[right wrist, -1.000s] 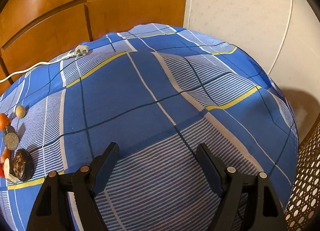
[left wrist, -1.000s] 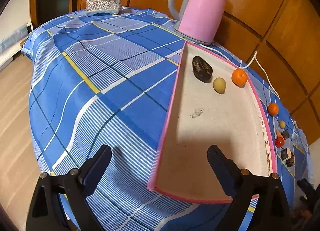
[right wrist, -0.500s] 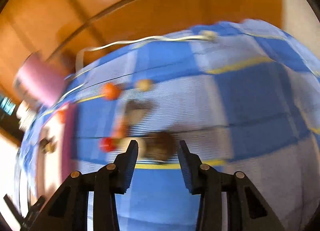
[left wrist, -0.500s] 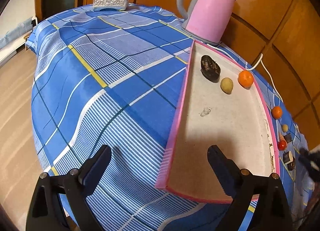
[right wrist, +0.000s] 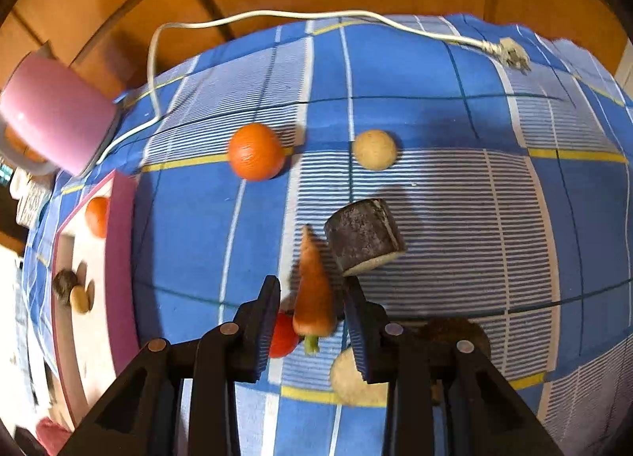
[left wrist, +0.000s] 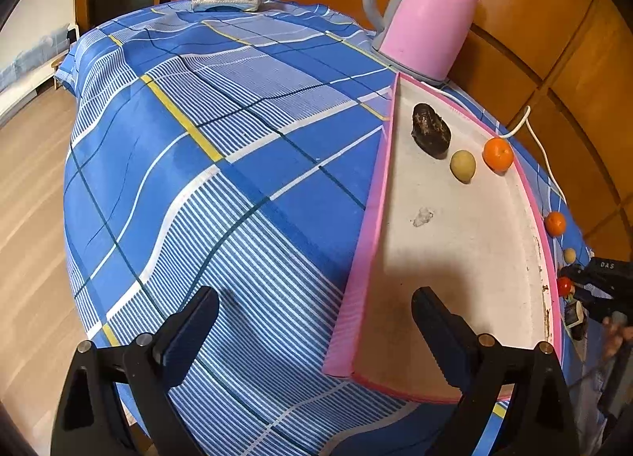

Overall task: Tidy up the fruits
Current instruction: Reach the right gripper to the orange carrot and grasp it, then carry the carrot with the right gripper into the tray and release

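My right hand-held gripper point(right wrist: 312, 321) points down at the loose pieces on the blue checked cloth of the counter point(right wrist: 435, 108), its jaws closing around the small orange carrot point(right wrist: 312, 290) low in the middle of the right wrist frame. The carrot sits between the pads with a sliver of gap on each side, so I judge it not yet pinched. I straddle it near its thick end, probably because the taper would slip.

My left hand-held gripper point(left wrist: 316, 333) hangs released and empty at the bottom of its frame, over the near corner of the pink-rimmed white tray point(left wrist: 368, 242), likely waiting to steady it.

In the tray, at the upper right of the left frame, I count three things: one dark wrinkled lump point(left wrist: 430, 131), one pale yellow round fruit point(left wrist: 463, 165), one orange mandarin point(left wrist: 497, 153).

Left on the cloth in the right frame: one mandarin point(right wrist: 256, 151), one pale ball point(right wrist: 374, 149), one dark cut cylinder point(right wrist: 364, 240), one red tomato point(right wrist: 283, 335), the carrot, and a pale half-hidden piece point(right wrist: 344, 381) beside a dark lump I cannot identify.

The pink electric kettle point(left wrist: 427, 17) stands behind the tray, out of the way.
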